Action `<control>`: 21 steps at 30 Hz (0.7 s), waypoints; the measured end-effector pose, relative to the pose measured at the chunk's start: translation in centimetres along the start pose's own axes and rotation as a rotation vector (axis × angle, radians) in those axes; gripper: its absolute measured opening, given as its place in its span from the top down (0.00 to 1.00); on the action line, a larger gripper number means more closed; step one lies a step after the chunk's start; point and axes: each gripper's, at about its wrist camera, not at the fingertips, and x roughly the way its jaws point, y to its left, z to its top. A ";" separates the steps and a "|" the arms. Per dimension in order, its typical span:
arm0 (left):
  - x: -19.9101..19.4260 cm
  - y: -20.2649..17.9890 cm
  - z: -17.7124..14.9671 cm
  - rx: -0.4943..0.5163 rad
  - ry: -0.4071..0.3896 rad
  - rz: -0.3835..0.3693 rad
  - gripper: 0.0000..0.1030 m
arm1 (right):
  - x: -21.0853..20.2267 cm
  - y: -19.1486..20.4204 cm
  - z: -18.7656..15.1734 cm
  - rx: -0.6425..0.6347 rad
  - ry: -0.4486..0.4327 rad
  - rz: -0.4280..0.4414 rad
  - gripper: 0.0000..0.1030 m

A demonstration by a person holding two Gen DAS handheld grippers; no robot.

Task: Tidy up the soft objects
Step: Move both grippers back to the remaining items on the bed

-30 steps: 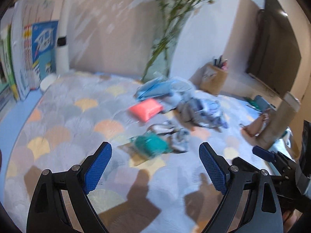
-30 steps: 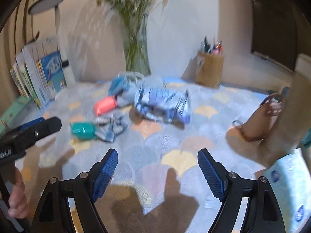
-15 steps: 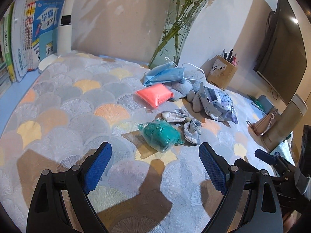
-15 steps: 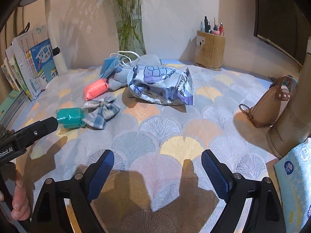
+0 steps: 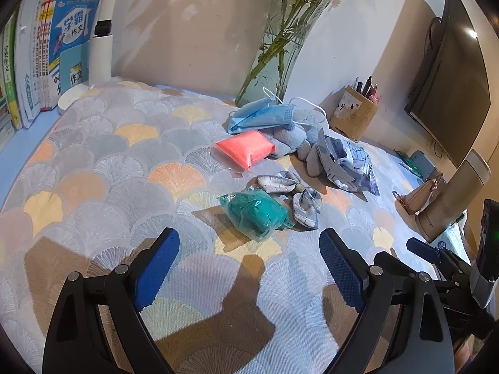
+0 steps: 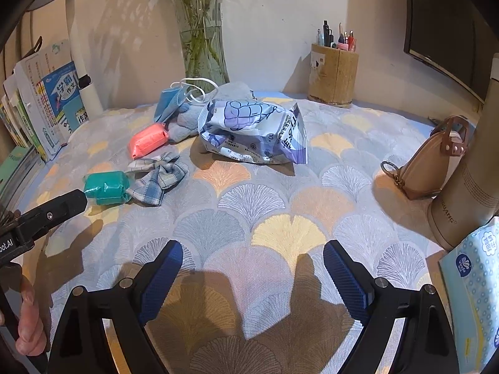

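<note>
Soft items lie in a loose cluster on the scallop-patterned cloth (image 5: pixel 124 168). There is a teal packet (image 5: pixel 255 215), a plaid bow (image 5: pixel 293 193), a pink packet (image 5: pixel 244 149), a blue face mask (image 5: pixel 259 117), a grey plush (image 5: pixel 293 140) and a blue-white crinkled bag (image 5: pixel 346 165). My left gripper (image 5: pixel 246 240) hovers open just short of the teal packet (image 6: pixel 107 187). My right gripper (image 6: pixel 252 249) is open over bare cloth, with the bag (image 6: pixel 255 127) well ahead of it. Neither holds anything.
A glass vase (image 5: pixel 280 50) with stems and a pen holder (image 6: pixel 332 74) stand at the back wall. Books (image 5: pixel 46 62) and a white lamp base (image 5: pixel 75 96) are on the left. A tan purse (image 6: pixel 433 168), a beige flask (image 6: pixel 467 187) and a tissue pack (image 6: pixel 474 280) are on the right.
The right gripper's jaws have spread a little wider. Both views have steadied from blur, and the soft items lie where they were.
</note>
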 end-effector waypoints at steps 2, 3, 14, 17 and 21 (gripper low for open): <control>-0.1 -0.1 0.0 0.007 -0.004 -0.004 0.12 | -0.1 0.1 0.0 -0.004 -0.004 -0.005 0.12; -0.1 -0.1 0.0 0.009 -0.004 -0.002 0.12 | -0.1 0.1 0.0 -0.006 -0.006 -0.007 0.12; 0.4 -0.1 0.0 0.006 0.018 0.020 0.12 | 0.1 -0.3 0.1 0.011 0.005 0.000 0.12; 0.4 -0.2 0.0 0.011 0.018 0.020 0.12 | 0.0 0.0 0.1 -0.002 0.004 -0.011 0.12; 0.4 -0.2 0.0 0.013 0.019 0.024 0.12 | 0.0 0.2 0.1 -0.017 0.003 -0.018 0.12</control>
